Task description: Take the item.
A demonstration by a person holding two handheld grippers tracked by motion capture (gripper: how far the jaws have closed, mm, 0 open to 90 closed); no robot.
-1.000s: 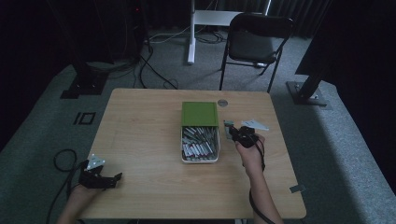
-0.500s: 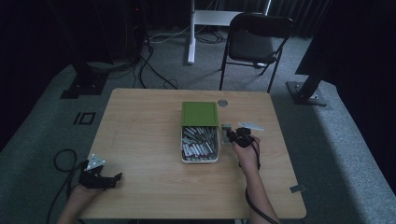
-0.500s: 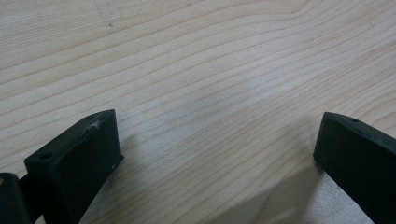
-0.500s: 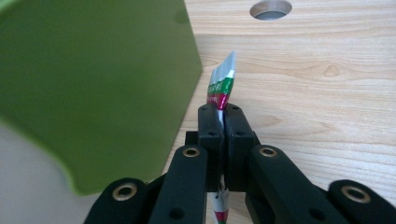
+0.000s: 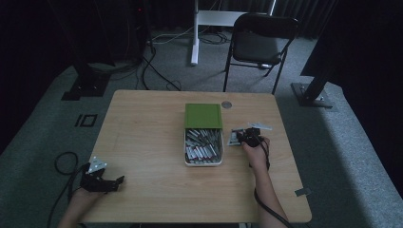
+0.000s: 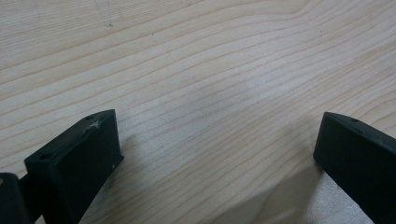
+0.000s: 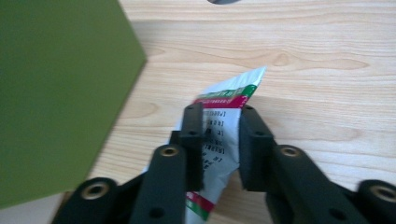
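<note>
Fingers of the left gripper (image 5: 113, 181) stand wide apart near the worktop's (image 5: 147, 123) front left corner, hovering over bare wood and holding nothing. Mid-table sits a white tray (image 5: 203, 152) of small packets, its green lid (image 5: 203, 116) lying just beyond. Right of the tray, the right gripper (image 7: 219, 140) has just been opening its fingers (image 7: 193, 135); a gap shows between them, with a white, red and green printed packet (image 7: 229, 95) lying beneath on the wood.
</note>
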